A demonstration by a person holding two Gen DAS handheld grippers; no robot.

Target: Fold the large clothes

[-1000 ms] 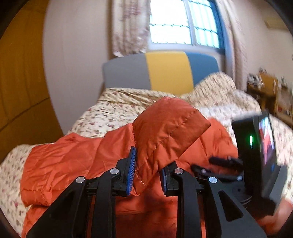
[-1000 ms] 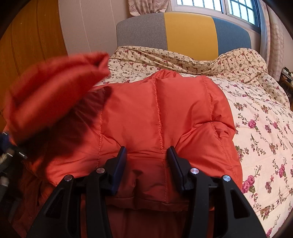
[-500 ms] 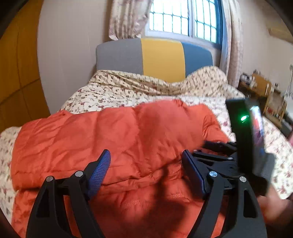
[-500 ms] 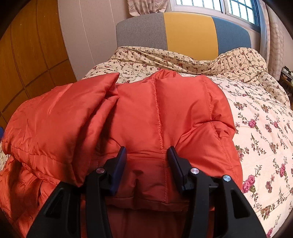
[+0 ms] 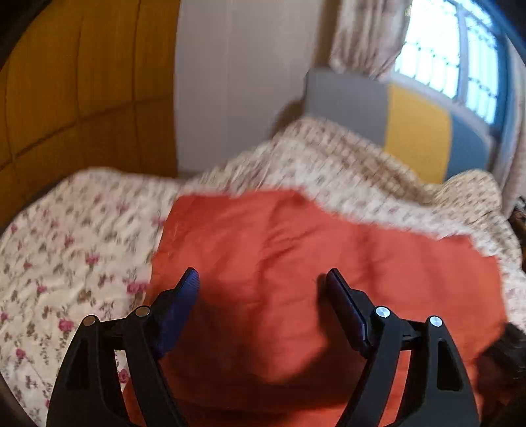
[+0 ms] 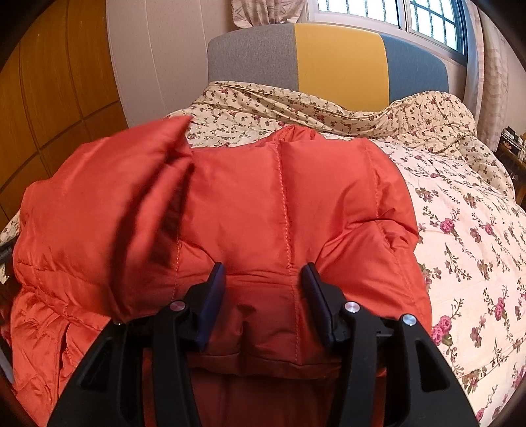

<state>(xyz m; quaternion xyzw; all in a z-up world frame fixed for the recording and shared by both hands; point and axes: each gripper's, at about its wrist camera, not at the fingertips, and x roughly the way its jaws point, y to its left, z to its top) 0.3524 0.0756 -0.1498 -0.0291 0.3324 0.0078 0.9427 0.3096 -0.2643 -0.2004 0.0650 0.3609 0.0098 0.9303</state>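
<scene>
The orange puffy jacket lies on a bed, spread over a floral bedspread, and fills the middle and the 9 o'clock side of the right wrist view. A sleeve lies folded across the body at about 10 o'clock, its tip near the top edge of the jacket, with a dark shadow along its inner edge. Quilted seams run from 12 to 6 o'clock down the jacket's middle. The right gripper at 6 o'clock pinches a puffed fold of the jacket's near edge: the fabric bulges up between its two pads and both pads press into it. In the left wrist view, which is blurred, the jacket takes the centre and the 3 o'clock side, and the bedspread shows at 9 o'clock. The left gripper at 6 o'clock stands with its jaws spread wide above the jacket, nothing caught between them; its shadow falls on the fabric just below. Beyond the bed, at 12 o'clock in the right view, stands a headboard in grey, yellow and blue panels, with a window and a curtain above it. Wooden panelling covers the wall at 10 o'clock.
</scene>
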